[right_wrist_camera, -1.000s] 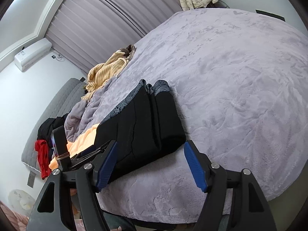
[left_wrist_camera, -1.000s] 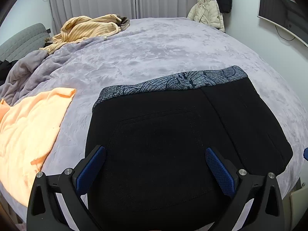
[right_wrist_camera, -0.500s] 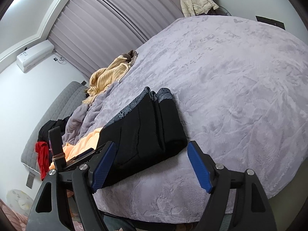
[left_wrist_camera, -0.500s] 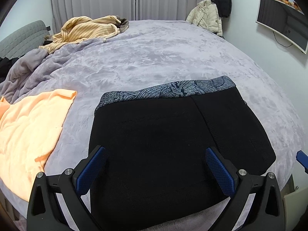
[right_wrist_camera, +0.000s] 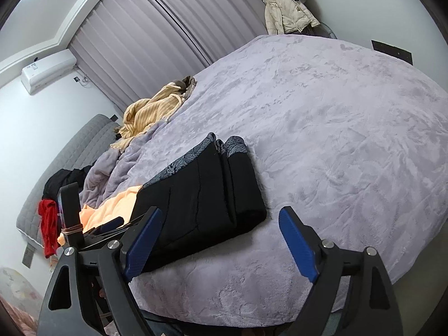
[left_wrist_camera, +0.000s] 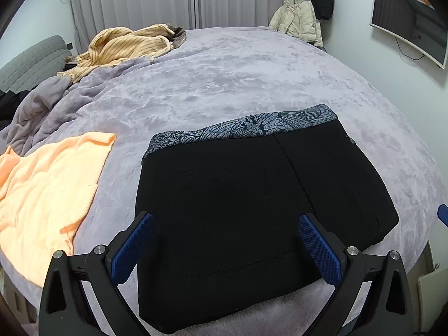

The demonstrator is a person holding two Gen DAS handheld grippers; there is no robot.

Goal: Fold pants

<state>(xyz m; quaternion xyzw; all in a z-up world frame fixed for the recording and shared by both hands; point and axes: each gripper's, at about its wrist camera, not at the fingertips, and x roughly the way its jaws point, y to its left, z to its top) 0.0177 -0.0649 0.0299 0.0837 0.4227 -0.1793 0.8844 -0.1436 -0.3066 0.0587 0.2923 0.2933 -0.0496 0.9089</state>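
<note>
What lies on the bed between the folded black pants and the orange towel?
Only bare purple blanket separates the folded black pants from the orange towel; the left wrist view shows this strip clearly.

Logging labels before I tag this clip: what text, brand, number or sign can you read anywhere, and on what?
None can be read.
Air conditioner: small front mark, too blurred.
Wall screen: dark, a colourful corner, no readable words.
Folded black pants: patterned waistband only, no label showing.

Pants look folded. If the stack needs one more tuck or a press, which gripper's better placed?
Left, probably. Left gripper hangs open directly over the folded pants; right gripper, jaws opening and empty, sits off the stack's side.
</note>
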